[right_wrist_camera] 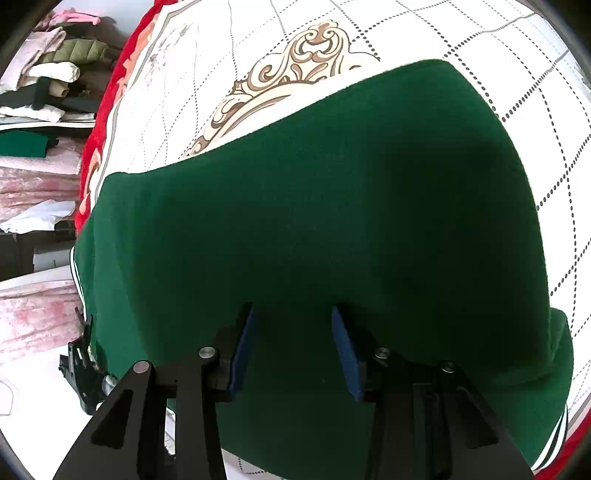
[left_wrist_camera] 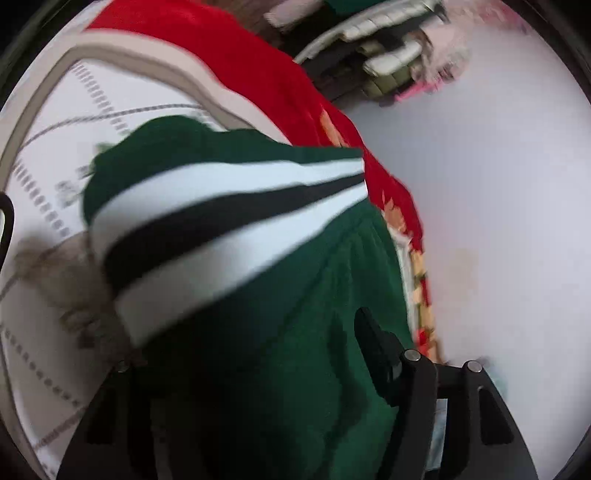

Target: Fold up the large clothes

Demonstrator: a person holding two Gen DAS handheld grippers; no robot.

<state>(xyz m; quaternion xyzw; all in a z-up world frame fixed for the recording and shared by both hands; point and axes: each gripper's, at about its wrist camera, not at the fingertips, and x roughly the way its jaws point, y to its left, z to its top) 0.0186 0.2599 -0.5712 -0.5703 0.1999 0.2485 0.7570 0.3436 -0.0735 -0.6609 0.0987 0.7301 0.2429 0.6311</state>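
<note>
A dark green garment (right_wrist_camera: 314, 206) with white and black striped trim (left_wrist_camera: 229, 221) lies on a white patterned bedspread (right_wrist_camera: 424, 33). In the right wrist view my right gripper (right_wrist_camera: 291, 317) is open, its blue pads (right_wrist_camera: 240, 350) standing apart over the flat green cloth. In the left wrist view the garment (left_wrist_camera: 295, 369) bunches up over my left gripper; only its right finger (left_wrist_camera: 373, 339) shows, the left one is buried under cloth, so its state is unclear. The other gripper (right_wrist_camera: 83, 369) shows at the garment's left edge.
The bedspread has a red border (left_wrist_camera: 258, 62) with a floral band. Beyond the bed edge stand piles of folded clothes (right_wrist_camera: 40, 85) and pink blankets (right_wrist_camera: 37, 177). A pale floor or wall (left_wrist_camera: 498, 184) fills the right of the left wrist view.
</note>
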